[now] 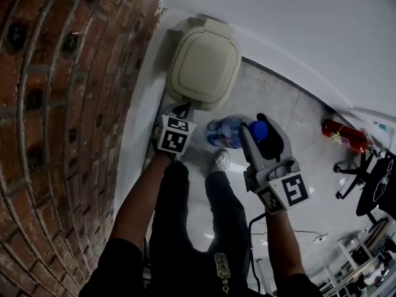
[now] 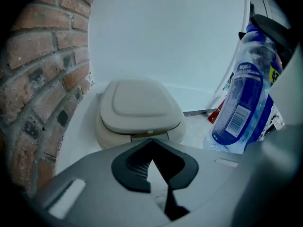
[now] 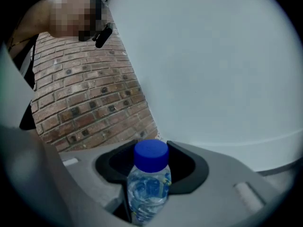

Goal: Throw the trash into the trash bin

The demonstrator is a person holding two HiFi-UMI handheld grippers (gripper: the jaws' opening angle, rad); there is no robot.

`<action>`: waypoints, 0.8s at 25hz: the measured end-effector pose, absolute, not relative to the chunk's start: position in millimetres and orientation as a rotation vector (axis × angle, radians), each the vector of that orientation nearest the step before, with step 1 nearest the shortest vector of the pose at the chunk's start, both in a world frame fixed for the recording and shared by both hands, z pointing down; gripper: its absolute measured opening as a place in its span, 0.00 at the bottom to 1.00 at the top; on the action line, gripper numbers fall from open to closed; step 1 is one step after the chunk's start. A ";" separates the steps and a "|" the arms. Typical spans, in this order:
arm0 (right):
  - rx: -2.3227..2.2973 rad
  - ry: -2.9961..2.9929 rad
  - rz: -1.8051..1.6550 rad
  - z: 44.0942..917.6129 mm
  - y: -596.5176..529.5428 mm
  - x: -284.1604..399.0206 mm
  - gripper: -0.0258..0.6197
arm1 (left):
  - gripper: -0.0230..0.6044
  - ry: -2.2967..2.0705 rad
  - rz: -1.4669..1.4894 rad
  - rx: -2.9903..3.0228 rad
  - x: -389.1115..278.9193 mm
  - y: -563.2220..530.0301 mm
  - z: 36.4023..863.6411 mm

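The beige trash bin [image 1: 204, 64] stands on the floor in the corner, its lid down; the left gripper view has the bin [image 2: 139, 110] straight ahead. My right gripper [image 1: 260, 129] is shut on the upper part of a clear plastic bottle [image 1: 224, 132] with a blue cap, which hangs to the right of the bin. That bottle [image 3: 150, 183] fills the space between the right jaws, cap uppermost, and the bottle [image 2: 244, 98] also shows upright at the right of the left gripper view. My left gripper [image 1: 180, 111] is just in front of the bin, shut and with nothing in it [image 2: 156, 174].
A curved brick wall [image 1: 55, 116] runs along the left and a white wall [image 1: 297, 36] behind the bin. A red fire extinguisher [image 1: 343, 135] lies on the floor at the right, near an office chair [image 1: 371, 187]. The person's shoe [image 1: 221, 159] is below the bottle.
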State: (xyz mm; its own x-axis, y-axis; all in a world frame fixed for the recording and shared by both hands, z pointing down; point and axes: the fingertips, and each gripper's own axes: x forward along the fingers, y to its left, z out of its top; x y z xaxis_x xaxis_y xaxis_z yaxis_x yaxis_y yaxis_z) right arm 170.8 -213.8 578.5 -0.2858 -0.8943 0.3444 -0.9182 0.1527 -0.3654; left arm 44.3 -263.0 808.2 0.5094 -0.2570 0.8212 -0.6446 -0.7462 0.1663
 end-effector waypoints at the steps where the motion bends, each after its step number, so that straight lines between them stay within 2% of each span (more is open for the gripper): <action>1: 1.843 -2.348 0.787 581.1 -213.4 171.9 0.34 | 0.05 -0.741 1.144 2.297 44.5 -263.1 808.8; 9: 1.932 -2.300 0.826 579.9 -219.6 189.3 0.34 | 0.05 -0.766 1.093 2.274 41.3 -268.0 797.9; 20: 2.070 -2.304 0.819 565.5 -289.0 203.7 0.34 | 0.05 -0.713 1.074 2.276 40.9 -285.3 746.0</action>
